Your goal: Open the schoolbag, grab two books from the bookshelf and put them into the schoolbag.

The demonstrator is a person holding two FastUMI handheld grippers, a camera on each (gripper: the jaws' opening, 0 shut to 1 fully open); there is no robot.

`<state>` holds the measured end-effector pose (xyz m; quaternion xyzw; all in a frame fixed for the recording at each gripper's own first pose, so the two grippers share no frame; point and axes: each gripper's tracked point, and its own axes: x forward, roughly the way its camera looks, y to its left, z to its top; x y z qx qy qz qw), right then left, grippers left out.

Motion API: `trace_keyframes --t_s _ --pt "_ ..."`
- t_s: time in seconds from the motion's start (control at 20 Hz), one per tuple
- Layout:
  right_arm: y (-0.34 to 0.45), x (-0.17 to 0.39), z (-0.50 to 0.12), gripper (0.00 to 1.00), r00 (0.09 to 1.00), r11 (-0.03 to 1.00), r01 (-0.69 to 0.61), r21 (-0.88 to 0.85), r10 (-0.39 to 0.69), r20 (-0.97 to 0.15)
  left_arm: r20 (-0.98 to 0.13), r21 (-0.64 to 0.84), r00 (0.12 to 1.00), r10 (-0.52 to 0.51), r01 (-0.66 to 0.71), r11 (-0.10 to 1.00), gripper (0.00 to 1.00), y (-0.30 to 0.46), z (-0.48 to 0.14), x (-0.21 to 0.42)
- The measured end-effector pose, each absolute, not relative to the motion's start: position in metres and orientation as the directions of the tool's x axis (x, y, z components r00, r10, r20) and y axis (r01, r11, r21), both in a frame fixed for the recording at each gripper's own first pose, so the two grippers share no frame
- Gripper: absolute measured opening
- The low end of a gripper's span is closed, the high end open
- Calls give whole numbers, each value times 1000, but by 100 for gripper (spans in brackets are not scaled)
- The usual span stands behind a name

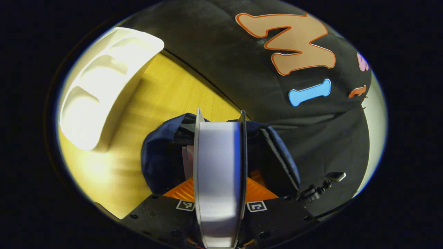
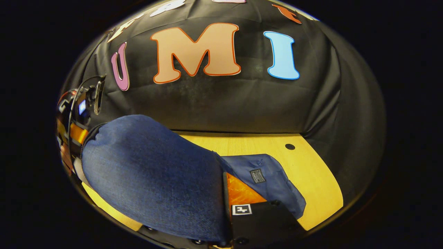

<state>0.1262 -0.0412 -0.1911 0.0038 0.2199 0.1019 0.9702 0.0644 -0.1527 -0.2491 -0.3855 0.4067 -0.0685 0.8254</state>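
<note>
left gripper (image 1: 220, 193) clamped on an upright book (image 1: 218, 169), poised over the open navy schoolbag (image 1: 162, 162) on the yellow table (image 1: 166, 93), white bookshelf (image 1: 100, 90) at ten o'clock, right gripper (image 2: 226, 211) pinching the schoolbag's fabric edge

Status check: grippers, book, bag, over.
Left gripper shut on a book, poised over the open schoolbag. Right gripper grips the schoolbag's edge, holding it open. White bookshelf off to the side, nothing blocking.

Both your cameras sit close over the dark blue fabric schoolbag (image 1: 155, 159).
Left gripper view looks down into it at 6 o'clock; right gripper view skims its side (image 2: 152, 173) at 8 o'clock.
</note>
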Motion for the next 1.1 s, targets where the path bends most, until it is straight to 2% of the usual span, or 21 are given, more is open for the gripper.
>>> trace_keyframes --t_s 0.2,0.5,0.6,0.95,1.1 --pt "-42 125 -191 8 883 978 -197 64 205 -421 -558 -750 688 -465 -178 637 38 -183 -274 74" --pt "-38 122 -191 9 885 974 -216 63 223 -409 -473 -829 754 -456 -206 520 38 -203 -303 102" --pt "-34 121 -191 9 884 972 -227 65 234 -406 -479 -825 760 -439 -220 521 37 -208 -316 114" --pt "-23 117 -189 9 885 971 -222 91 240 -399 -434 -868 762 -480 -209 451 38 -247 -343 134" --pt "-24 118 -190 10 887 974 -212 78 226 -402 -452 -856 756 -474 -217 470 39 -251 -348 137"
